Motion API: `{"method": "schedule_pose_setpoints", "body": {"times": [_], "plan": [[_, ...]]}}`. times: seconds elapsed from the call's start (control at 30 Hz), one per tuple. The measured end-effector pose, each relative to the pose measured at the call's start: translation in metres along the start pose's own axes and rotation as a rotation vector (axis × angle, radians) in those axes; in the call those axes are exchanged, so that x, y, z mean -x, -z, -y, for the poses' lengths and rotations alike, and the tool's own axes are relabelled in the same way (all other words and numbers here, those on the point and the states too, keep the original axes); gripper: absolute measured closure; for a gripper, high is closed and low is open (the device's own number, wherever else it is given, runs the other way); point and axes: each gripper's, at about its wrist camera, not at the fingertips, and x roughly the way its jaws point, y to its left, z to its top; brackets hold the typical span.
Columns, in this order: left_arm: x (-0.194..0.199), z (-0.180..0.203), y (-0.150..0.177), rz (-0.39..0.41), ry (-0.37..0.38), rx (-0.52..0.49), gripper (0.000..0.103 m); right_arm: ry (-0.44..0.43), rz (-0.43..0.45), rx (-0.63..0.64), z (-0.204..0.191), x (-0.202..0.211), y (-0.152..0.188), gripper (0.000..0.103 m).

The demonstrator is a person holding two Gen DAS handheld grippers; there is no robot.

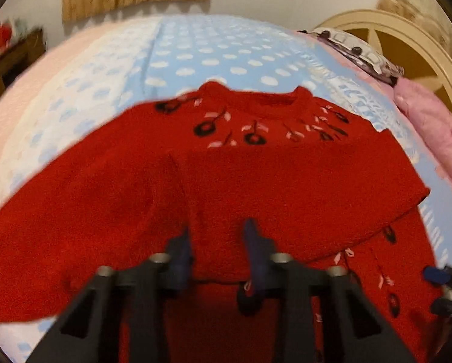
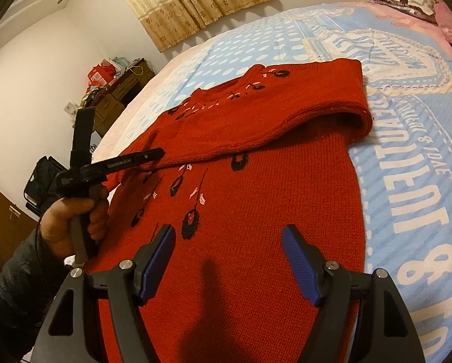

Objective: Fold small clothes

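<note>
One sleeve (image 2: 256, 121) lay folded across the red sweater (image 2: 256, 227); the left tool (image 2: 160, 152), pinching it, could drag it askew, the right tool (image 2: 229, 260) spread idle.

Both grippers were black plastic frames with triangular cutouts and silver screw heads. The right gripper (image 2: 229, 260) carried ribbed blue pads (image 2: 298, 263); the left gripper (image 2: 153, 155) bore small white lettering along its side. The person's hand (image 2: 71, 227) emerged from a dark quilted sleeve (image 2: 17, 287).

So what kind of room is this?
Most likely a bedroom: the red sweater lies on a bed with a blue dotted bedspread, a curved headboard at one end and curtains on the wall.
</note>
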Motion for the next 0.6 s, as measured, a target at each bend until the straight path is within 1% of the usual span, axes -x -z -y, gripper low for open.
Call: {"method": "schedule_pose_setpoints", "body": {"times": [0.07, 0.17, 0.2, 0.33, 0.43, 0.5, 0.6], "plan": [[0.01, 0.0, -0.002, 0.018, -0.006, -0.004, 0.092, -0.005, 0.003, -0.005, 0.0, 0.0, 0.0, 0.029], [0.034, -0.006, -0.004, 0.077, -0.011, 0.005, 0.094, -0.008, 0.003, -0.007, 0.0, 0.0, 0.0, 0.029], [0.046, -0.009, -0.004, 0.104, -0.007, 0.006, 0.094, -0.008, 0.003, -0.007, 0.0, 0.0, 0.0, 0.029], [0.073, -0.026, -0.003, 0.162, -0.008, 0.032, 0.094, -0.007, 0.002, -0.007, 0.0, 0.0, 0.0, 0.029], [0.079, -0.038, 0.003, 0.171, -0.027, 0.052, 0.094, -0.007, 0.003, -0.008, 0.0, 0.001, 0.0, 0.029], [0.076, -0.045, 0.006, 0.169, -0.05, 0.064, 0.094, -0.006, 0.003, -0.007, 0.0, 0.001, 0.0, 0.029], [0.069, -0.06, 0.016, 0.157, -0.063, 0.094, 0.094, -0.006, 0.002, -0.008, 0.0, 0.001, 0.0, 0.029]]}}
